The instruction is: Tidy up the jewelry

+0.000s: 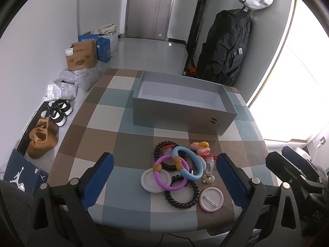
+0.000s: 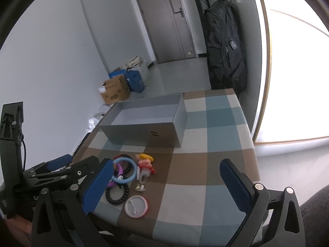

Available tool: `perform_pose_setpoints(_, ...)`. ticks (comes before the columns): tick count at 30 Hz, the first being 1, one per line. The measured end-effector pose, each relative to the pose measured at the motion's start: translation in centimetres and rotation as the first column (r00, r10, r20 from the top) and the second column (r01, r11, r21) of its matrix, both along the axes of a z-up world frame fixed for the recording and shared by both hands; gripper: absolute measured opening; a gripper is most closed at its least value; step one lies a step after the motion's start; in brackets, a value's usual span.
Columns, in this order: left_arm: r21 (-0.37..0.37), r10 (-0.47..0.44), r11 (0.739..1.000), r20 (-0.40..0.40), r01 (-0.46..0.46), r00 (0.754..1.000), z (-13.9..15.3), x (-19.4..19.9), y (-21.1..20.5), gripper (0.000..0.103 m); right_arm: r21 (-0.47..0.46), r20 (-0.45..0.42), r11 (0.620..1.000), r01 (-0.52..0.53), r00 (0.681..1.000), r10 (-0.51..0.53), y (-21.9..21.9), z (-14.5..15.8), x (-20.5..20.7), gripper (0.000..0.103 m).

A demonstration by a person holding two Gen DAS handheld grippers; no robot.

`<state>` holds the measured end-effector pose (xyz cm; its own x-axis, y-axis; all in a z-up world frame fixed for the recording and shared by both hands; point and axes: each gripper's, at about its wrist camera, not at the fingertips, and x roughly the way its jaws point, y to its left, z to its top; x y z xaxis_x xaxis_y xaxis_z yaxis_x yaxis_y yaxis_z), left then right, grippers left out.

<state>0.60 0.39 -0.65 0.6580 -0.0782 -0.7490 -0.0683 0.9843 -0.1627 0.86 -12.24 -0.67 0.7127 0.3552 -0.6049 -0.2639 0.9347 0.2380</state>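
Observation:
A pile of jewelry lies on the checkered table point(image 1: 127, 140) near its front edge: a blue ring point(image 1: 190, 162), a purple ring point(image 1: 164, 182), two black bead bracelets point(image 1: 182, 195), two round white badges point(image 1: 211, 199), a small flower clip point(image 1: 207, 178) and pink and yellow toy pieces point(image 1: 200, 146). An open grey box point(image 1: 181, 113) stands behind the pile, empty. My left gripper point(image 1: 164, 177) is open above the pile. My right gripper point(image 2: 166, 185) is open, just right of the pile point(image 2: 123, 170), above the table. The grey box also shows in the right wrist view point(image 2: 144, 132).
Shoes point(image 1: 42, 138), cardboard boxes point(image 1: 82, 55) and bags lie on the floor left of the table. A black backpack point(image 1: 226, 45) hangs by the window behind the table. The right gripper's body shows at the left wrist view's right edge point(image 1: 298, 170).

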Motion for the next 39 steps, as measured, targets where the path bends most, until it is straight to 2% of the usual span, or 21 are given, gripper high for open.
perform_pose_setpoints(13, 0.009, 0.003, 1.0, 0.005, -0.003, 1.0, -0.1, 0.0, -0.1, 0.097, 0.004, -0.003, 1.0, -0.001, 1.0, 0.001, 0.2, -0.1, 0.1, 0.103)
perform_pose_setpoints(28, -0.023, 0.012, 1.0, 0.006, -0.012, 1.0, 0.3, -0.1, 0.5, 0.097, 0.009, -0.022, 1.0, -0.011, 1.0, 0.011, 0.3, -0.5, 0.2, 0.103)
perform_pose_setpoints(34, -0.088, 0.028, 0.996, -0.027, -0.03, 0.999, -0.1, 0.4, 2.0, 0.097, 0.033, -0.052, 0.997, -0.077, 0.996, 0.078, 1.3, -1.0, 0.5, 0.101)
perform_pose_setpoints(39, -0.167, 0.051, 0.984, -0.069, -0.062, 0.996, -0.8, 1.2, 4.2, 0.097, 0.083, -0.122, 0.984, -0.16, 0.978, 0.17, 2.7, -2.0, 1.4, 0.087)
